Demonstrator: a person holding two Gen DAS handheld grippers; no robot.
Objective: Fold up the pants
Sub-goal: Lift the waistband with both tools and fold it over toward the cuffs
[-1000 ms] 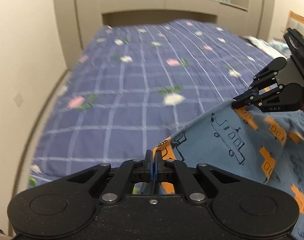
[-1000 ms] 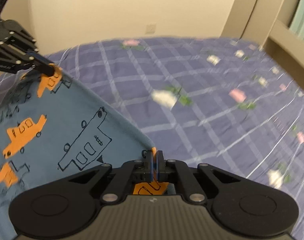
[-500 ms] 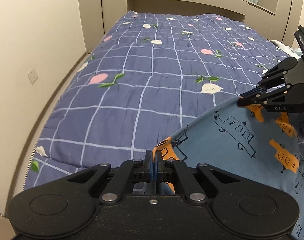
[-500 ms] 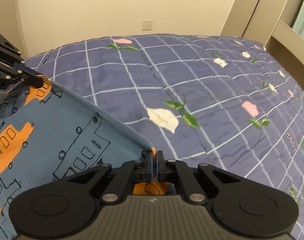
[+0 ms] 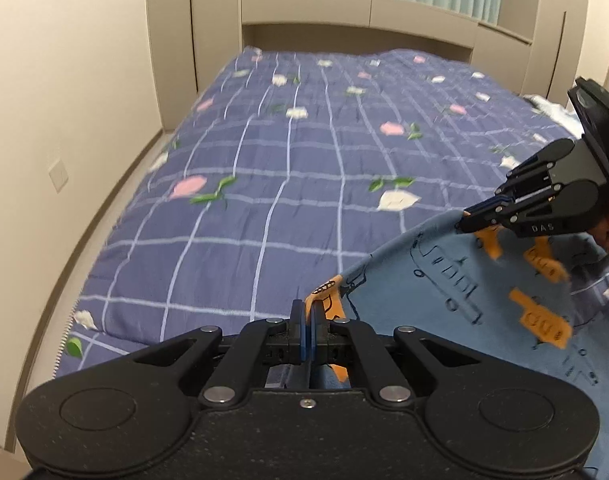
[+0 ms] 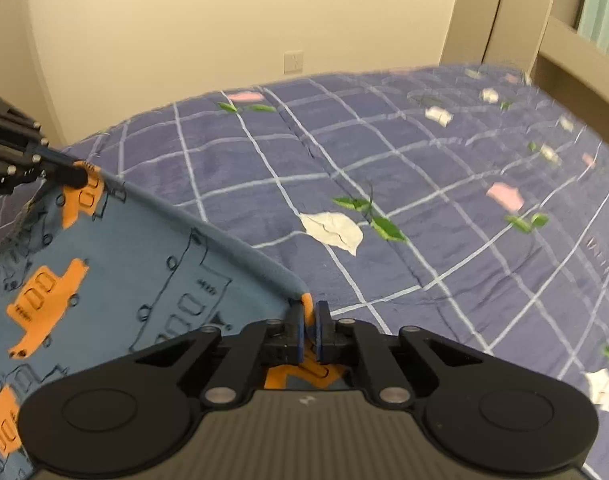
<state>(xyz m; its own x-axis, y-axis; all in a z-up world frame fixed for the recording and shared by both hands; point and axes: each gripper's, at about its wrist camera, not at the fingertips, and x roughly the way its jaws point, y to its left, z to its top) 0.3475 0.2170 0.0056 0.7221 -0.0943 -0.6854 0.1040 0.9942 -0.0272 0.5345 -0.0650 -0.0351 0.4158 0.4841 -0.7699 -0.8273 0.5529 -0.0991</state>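
Note:
The pants [image 5: 456, 280] are light blue with orange and outlined vehicle prints. They hang stretched between my two grippers above the bed. My left gripper [image 5: 306, 312] is shut on one corner of the top hem; it also shows in the right wrist view [image 6: 74, 174] at far left. My right gripper [image 6: 310, 314] pinches the other corner of the pants [image 6: 116, 264], its pads slightly apart around the cloth; it shows in the left wrist view [image 5: 470, 216] at right. The lower part of the pants is hidden below both views.
A bed with a purple checked flower-print quilt [image 5: 304, 184] fills both views [image 6: 444, 208]. Cream walls run along the left and foot sides, with a wall socket [image 6: 293, 61]. A beige headboard shelf [image 5: 356, 12] and teal curtains stand at the far end.
Both grippers have lifted and tilted while holding the hem. The hem between them now sags in a curve, and the right gripper's pads show a small gap.

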